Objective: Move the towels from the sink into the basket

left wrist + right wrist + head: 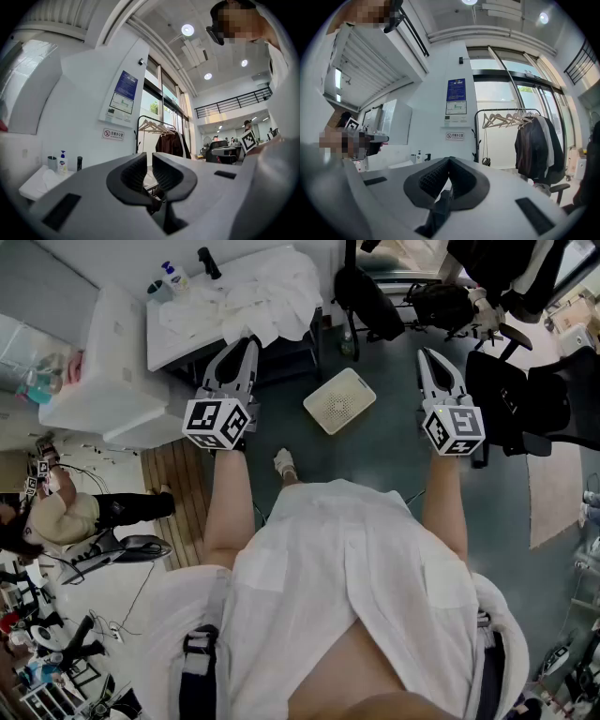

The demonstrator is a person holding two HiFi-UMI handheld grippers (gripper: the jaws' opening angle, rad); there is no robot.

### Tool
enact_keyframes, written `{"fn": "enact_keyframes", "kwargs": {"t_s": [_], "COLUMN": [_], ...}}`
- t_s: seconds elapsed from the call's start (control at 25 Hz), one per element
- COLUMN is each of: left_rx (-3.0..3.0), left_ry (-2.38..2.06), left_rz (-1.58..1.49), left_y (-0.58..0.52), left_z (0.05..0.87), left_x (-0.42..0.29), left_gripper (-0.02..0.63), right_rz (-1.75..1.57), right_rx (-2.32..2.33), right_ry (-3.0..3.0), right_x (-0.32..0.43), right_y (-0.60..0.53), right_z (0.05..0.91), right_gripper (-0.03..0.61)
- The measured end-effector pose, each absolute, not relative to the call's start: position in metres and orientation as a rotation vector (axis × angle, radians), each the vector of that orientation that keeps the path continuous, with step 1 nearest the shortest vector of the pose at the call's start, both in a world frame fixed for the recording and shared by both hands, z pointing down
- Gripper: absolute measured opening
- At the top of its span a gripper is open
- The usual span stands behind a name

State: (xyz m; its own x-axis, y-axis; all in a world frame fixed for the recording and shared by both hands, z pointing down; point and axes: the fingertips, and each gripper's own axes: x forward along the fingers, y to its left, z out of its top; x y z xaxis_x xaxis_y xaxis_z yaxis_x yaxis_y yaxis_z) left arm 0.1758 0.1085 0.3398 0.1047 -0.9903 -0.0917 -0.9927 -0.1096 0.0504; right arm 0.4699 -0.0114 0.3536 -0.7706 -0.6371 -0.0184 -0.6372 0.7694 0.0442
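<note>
A heap of white towels [246,292] lies on the sink counter [178,341] at the top left of the head view; in the left gripper view the towels [46,181] show low at the left. The white perforated basket [339,401] stands on the floor between my two grippers. My left gripper [249,341] [149,157] is held level just short of the counter's edge, jaws shut to a thin slit with nothing in them. Right of the basket, my right gripper [427,354] [449,160] hangs over the floor, shut and empty.
A soap bottle [173,276] and a black tap [208,261] stand at the counter's back. A white cabinet [103,381] sits left of it. Black chairs [525,399] and bags [370,301] crowd the right. A clothes rack [513,117] stands ahead. Another person [56,517] is at far left.
</note>
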Motion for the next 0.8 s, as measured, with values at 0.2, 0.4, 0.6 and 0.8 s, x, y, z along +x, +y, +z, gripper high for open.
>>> {"fn": "enact_keyframes", "kwargs": {"t_s": [0.2, 0.4, 0.6, 0.8], "left_rx": [-2.320, -2.309, -2.309, -2.308], "left_ry": [2.078, 2.087, 2.092, 2.090], "left_rz": [0.148, 0.152, 0.155, 0.153], "left_y": [0.1058, 0.1064, 0.1073, 0.1075], "left_z": [0.3405, 0.3416, 0.3435, 0.3446], "left_x": [0.1797, 0.1806, 0.1803, 0.1800], "left_gripper": [0.041, 0.041, 0.041, 0.041], "right_rz": [0.080, 0.079, 0.083, 0.075], "right_rx": [-1.063, -1.072, -1.080, -1.067], "right_ry": [2.954, 2.953, 2.959, 2.922], "right_x": [0.4727, 0.4769, 0.4771, 0.4769], "right_y": [-0.0137, -0.0154, -0.0159, -0.0161], "right_z": [0.3531, 0.3553, 0.3569, 0.3524], "right_gripper": [0.026, 0.026, 0.026, 0.028]}}
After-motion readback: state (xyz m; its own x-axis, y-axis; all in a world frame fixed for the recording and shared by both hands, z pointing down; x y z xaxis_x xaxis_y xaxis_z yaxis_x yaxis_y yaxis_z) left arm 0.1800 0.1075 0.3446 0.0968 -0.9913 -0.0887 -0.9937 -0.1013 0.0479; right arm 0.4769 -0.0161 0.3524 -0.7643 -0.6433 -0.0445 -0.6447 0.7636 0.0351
